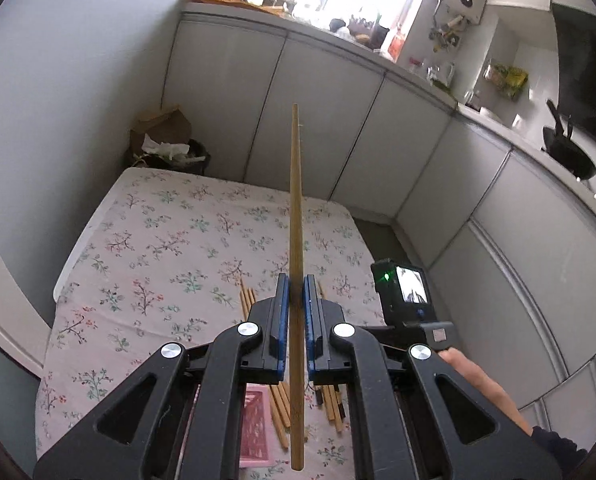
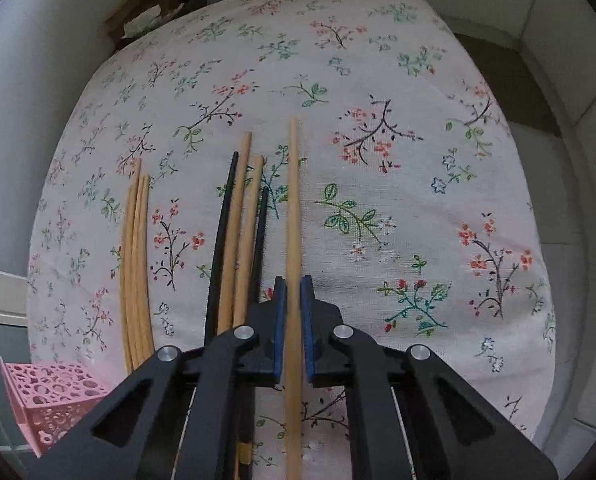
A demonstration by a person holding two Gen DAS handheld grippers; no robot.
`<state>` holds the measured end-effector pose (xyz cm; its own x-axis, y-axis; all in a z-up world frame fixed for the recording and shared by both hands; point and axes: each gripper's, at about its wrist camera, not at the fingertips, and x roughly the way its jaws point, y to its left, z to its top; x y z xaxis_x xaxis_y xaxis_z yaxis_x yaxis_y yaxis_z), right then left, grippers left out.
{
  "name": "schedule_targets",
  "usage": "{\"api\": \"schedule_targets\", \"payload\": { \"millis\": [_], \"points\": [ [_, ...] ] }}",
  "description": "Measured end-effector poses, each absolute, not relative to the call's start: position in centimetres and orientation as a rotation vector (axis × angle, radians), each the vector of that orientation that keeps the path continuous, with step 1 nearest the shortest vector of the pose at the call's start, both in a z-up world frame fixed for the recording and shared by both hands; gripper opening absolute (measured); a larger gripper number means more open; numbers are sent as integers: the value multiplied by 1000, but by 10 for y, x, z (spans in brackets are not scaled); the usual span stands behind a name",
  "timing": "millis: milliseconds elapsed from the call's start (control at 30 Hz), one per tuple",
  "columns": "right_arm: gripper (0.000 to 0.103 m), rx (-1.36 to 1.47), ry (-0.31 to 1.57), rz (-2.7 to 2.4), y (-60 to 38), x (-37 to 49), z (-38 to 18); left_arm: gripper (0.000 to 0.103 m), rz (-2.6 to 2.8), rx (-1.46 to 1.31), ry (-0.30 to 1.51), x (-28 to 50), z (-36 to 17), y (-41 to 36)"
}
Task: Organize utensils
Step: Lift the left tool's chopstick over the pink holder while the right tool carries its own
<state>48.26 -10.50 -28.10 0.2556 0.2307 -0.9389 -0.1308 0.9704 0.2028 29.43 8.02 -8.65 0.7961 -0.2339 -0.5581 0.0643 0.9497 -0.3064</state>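
- A light wooden chopstick (image 1: 295,240) stands clamped between the blue pads (image 1: 282,312) of the left gripper (image 1: 296,300), lifted clear above the floral tablecloth (image 1: 157,240) and pointing forward toward the cabinets (image 1: 306,112).
- A second light wooden chopstick (image 2: 292,240) runs between the blue pads (image 2: 306,320) of the right gripper (image 2: 292,300); the jaws stand close on either side of it, though whether they pinch it cannot be told, and its tip reaches out over the floral tablecloth (image 2: 378,120).
- Just left of that second chopstick, 2 black chopsticks (image 2: 222,232) and 2 more wooden ones (image 2: 237,220) lie side by side on the cloth.
- Farther left of the second chopstick, a tight bundle of pale chopsticks (image 2: 135,272) lies on the cloth.
- A pink perforated holder (image 2: 53,404) sits at the table's near-left edge, below that bundle.
- In the left wrist view, the right gripper's camera unit (image 1: 404,290), its green light on, shows to the right of the raised chopstick, with the person's arm (image 1: 486,392) behind it.
- A brown paper bag (image 1: 165,136) stands beyond the table's far-left corner.
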Motion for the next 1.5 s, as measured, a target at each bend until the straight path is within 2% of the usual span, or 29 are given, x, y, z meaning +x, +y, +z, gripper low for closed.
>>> {"api": "schedule_targets", "payload": {
  "millis": [167,400,600,733,1033,1500],
  "points": [
    [7,195,1109,282,-115,463,-230,6,-161,-285,606,285,-88,97],
    [7,328,742,416,-104,411,-136,6,-145,-318,538,281,-96,119],
    [8,401,577,530,-73,375,-102,6,-139,-315,524,277,-101,123],
    [8,383,519,560,-49,364,-111,6,-110,-304,491,275,-107,126],
    [8,318,518,561,-11,360,-146,6,-56,-221,465,273,-122,121],
    [8,242,516,535,-1,338,-169,7,-47,-231,612,273,-141,124]
  ]
}}
